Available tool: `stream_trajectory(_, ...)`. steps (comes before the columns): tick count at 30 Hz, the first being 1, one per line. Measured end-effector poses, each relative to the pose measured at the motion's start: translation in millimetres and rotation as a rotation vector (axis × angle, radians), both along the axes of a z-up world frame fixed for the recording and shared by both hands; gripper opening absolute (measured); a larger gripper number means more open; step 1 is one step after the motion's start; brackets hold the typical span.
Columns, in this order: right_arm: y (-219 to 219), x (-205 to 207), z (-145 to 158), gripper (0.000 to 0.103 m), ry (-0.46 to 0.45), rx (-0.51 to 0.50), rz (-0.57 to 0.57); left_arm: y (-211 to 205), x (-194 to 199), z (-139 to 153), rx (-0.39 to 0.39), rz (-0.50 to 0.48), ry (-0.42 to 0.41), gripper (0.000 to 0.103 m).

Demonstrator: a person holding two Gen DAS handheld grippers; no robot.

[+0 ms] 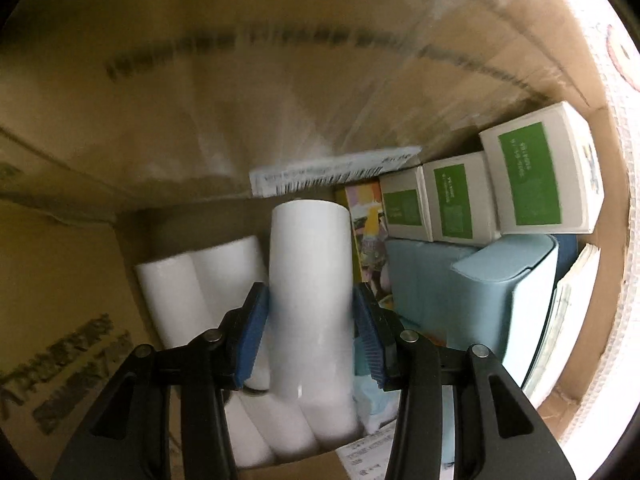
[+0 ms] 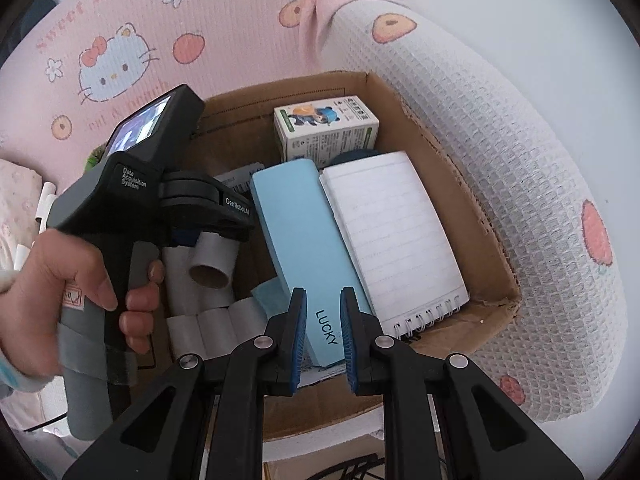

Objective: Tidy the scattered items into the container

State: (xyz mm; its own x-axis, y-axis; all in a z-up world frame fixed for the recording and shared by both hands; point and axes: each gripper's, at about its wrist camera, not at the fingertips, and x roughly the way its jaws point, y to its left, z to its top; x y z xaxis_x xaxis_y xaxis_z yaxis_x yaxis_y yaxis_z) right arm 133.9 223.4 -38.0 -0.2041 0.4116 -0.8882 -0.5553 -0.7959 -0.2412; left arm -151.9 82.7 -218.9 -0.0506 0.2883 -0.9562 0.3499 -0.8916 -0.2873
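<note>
My left gripper [image 1: 310,312] is shut on a white roll [image 1: 310,280] and holds it inside the cardboard box [image 1: 100,160], above other white rolls [image 1: 180,292] lying at the bottom left. In the right wrist view the left gripper's body [image 2: 140,184] reaches into the box [image 2: 472,240], with the roll's open end [image 2: 210,268] showing under it. My right gripper [image 2: 323,312] hovers open and empty over the box's near edge, above a light blue case marked LUCKY [image 2: 304,240].
The box also holds green-and-white small boxes [image 1: 532,176], a light blue case [image 1: 472,292], a spiral notebook [image 2: 392,236], a cartoon-printed carton [image 2: 326,128] and more rolls [image 2: 216,324]. A pink Hello Kitty blanket [image 2: 120,40] and a white waffle cloth [image 2: 520,184] surround the box.
</note>
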Motion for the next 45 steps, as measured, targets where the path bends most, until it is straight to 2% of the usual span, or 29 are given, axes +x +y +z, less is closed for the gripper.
stream_trajectory(5,7.1,-6.3,-8.1,0.014,-0.019,-0.026,-0.022,-3.3,7.4,-4.5,0.011,-0.023,-0.019,0.048)
stream_trajectory(13,-0.1,-20.0,-13.2,0.014,-0.047,-0.030,0.015,-6.0,16.3,-1.9,-0.007,-0.042,-0.026,0.047)
stream_trajectory(15,-2.2,-20.0,-14.3,0.014,-0.054,-0.029,0.020,-6.1,19.6,2.8,-0.006,-0.055,-0.011,0.036)
stream_trajectory(17,-4.1,-18.3,-14.6,0.014,-0.050,-0.041,0.025,-5.4,23.1,10.5,0.003,-0.068,0.009,0.014)
stream_trajectory(18,-4.1,-16.8,-14.7,0.014,-0.044,-0.053,0.023,-5.1,24.6,14.5,0.005,-0.074,0.017,0.012)
stream_trajectory(22,-0.1,-12.7,-14.7,0.014,-0.009,-0.122,0.009,-5.0,31.4,39.2,0.025,-0.128,0.091,0.006)
stream_trajectory(30,-2.7,-22.0,-19.4,0.014,0.034,-0.227,0.006,-26.6,56.1,81.2,0.055,-0.223,0.236,0.006)
stream_trajectory(32,-6.1,-30.3,-22.7,0.014,0.049,-0.254,0.028,-33.4,33.2,89.5,0.090,-0.246,0.278,0.006)
stream_trajectory(33,-6.8,-35.5,-25.5,0.014,0.046,-0.268,0.034,-22.9,28.3,96.2,0.110,-0.249,0.296,0.006)
stream_trajectory(35,-5.5,-48.1,-33.2,0.014,0.024,-0.294,0.027,-27.7,25.3,106.6,0.137,-0.255,0.341,0.006)
stream_trajectory(37,-5.0,-61.8,-40.7,0.013,0.007,-0.321,0.027,-40.0,24.6,110.4,0.114,-0.262,0.394,0.006)
stream_trajectory(39,-1.3,-76.4,-50.2,0.013,-0.018,-0.358,0.021,-30.5,28.5,112.6,0.110,-0.266,0.440,0.006)
stream_trajectory(41,3.4,-89.6,-59.8,0.013,0.029,-0.389,-0.208,-30.0,17.8,108.5,0.106,-0.269,0.462,0.006)
stream_trajectory(43,9.3,-101.7,-69.8,0.013,-0.002,-0.377,-0.232,-40.5,20.2,115.4,0.094,-0.271,0.486,0.006)
stream_trajectory(45,14.5,-114.0,-80.9,0.013,-0.067,-0.330,-0.253,-44.6,21.3,109.9,0.098,-0.280,0.506,0.006)
